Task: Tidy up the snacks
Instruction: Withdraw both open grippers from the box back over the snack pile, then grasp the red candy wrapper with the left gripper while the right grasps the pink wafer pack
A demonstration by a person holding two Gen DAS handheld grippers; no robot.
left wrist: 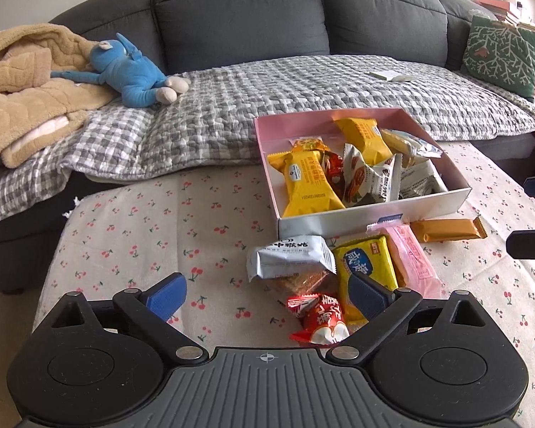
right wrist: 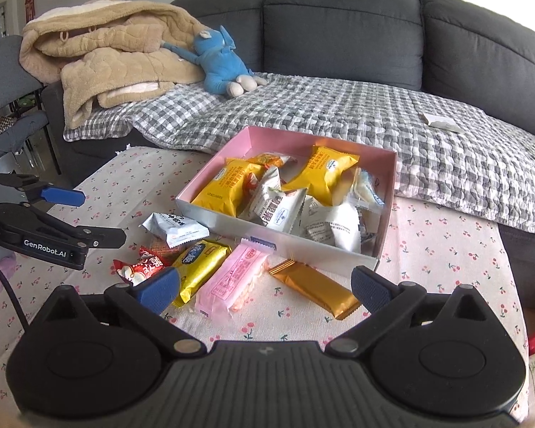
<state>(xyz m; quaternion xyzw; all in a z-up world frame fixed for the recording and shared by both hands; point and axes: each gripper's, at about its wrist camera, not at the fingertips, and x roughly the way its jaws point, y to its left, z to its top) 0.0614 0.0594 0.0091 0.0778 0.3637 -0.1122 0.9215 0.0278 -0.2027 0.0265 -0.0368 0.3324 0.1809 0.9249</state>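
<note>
- The table (right wrist: 446,249), under a cherry-print cloth, carries the pink box (right wrist: 210,171), already holding many snack packets; the sofa behind, with blanket and blue plush toy (right wrist: 224,64), is well clear.
- Six loose snacks lie just before the box's near wall: gold bar (right wrist: 314,289), pink packet (right wrist: 235,278), yellow packet (right wrist: 199,267), white packet (right wrist: 174,226), red candy (left wrist: 319,317), and a brownish packet under the white one.
- The left hand-held gripper (left wrist: 267,294) and right hand-held gripper (right wrist: 265,289) are both wide and empty.
- My judgement: take the outer ones first, the gold bar on the right, the red candy on the left; overlapping wrappers could drag a neighbour, and the box wall must be cleared.
</note>
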